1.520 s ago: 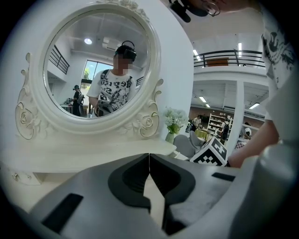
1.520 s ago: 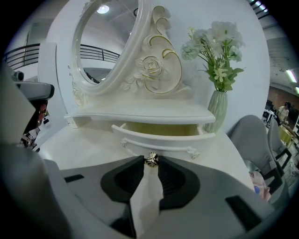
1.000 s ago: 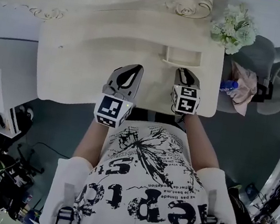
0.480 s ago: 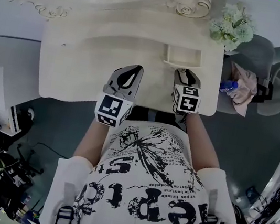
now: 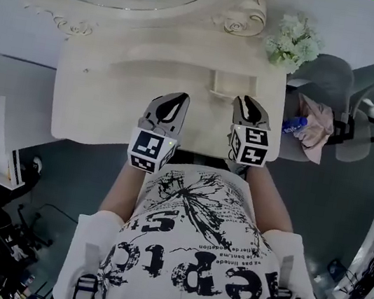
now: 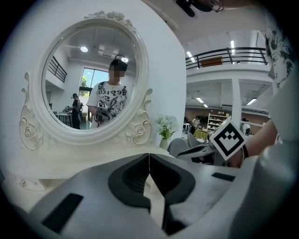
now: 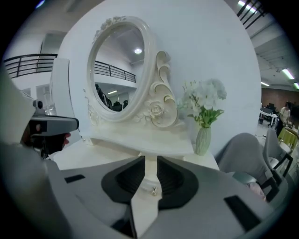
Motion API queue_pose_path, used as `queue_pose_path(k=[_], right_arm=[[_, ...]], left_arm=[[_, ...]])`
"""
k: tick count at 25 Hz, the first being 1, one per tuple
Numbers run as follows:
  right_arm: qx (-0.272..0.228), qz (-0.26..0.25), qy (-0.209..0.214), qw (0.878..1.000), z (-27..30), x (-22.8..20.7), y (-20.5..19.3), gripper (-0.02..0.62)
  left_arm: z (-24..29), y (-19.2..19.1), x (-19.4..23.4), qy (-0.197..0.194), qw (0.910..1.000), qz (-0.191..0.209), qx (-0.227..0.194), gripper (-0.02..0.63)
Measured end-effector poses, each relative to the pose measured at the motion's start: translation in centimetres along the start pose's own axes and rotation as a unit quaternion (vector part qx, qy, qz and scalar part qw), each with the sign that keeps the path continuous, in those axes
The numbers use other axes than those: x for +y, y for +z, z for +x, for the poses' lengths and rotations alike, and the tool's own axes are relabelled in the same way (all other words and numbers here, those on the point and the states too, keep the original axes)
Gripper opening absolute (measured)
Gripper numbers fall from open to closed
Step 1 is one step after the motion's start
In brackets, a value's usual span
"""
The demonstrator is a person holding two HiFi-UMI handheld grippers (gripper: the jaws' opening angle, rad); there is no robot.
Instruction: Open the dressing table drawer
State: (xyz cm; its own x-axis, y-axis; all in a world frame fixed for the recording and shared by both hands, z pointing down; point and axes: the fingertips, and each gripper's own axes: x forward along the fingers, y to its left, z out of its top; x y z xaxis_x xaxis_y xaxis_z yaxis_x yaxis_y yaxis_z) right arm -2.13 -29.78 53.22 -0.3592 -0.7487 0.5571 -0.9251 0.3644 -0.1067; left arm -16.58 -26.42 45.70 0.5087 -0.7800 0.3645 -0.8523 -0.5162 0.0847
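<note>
The small drawer (image 5: 226, 88) stands pulled out of the bench's (image 5: 102, 103) raised tier, just above the centre of the head view, with the right claw (image 5: 251, 103) right below it. That claw's jaws have just been closing but are slightly parted, gripping nothing (the drawer's knob (image 7: 153, 190) shows through the gap, untouched). The left claw (image 5: 176, 98) is closed and empty.

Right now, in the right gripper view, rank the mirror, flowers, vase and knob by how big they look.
Largest to smallest:
1. mirror
2. flowers
3. vase
4. knob, which looks smallest by far even though it is nearest the camera
</note>
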Motion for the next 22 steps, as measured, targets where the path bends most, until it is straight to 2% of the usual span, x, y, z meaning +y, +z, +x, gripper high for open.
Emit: queue_pose_path(k=[7,11,16,22], right_arm=[[-0.125,-0.043,0.003,0.991,-3.9,0.0,7.6,0.031],[-0.179,-0.049,0.006,0.983,-6.0,0.1,10.1,0.018],[-0.216,-0.04,0.021,0.975,-7.3,0.0,11.7,0.017],[-0.221,-0.038,0.033,0.974,-7.2,0.2,11.8,0.017]], left_arm=[[0.4,4.0,-0.5,0.004,0.9989,0.018,-0.043,0.02],[0.0,5.6,-0.6,0.0,0.9979,-0.003,-0.065,0.02],[-0.2,6.8,-0.2,0.013,0.9968,0.001,-0.079,0.02],[-0.5,7.1,0.3,0.028,0.9964,0.007,-0.08,0.02]])
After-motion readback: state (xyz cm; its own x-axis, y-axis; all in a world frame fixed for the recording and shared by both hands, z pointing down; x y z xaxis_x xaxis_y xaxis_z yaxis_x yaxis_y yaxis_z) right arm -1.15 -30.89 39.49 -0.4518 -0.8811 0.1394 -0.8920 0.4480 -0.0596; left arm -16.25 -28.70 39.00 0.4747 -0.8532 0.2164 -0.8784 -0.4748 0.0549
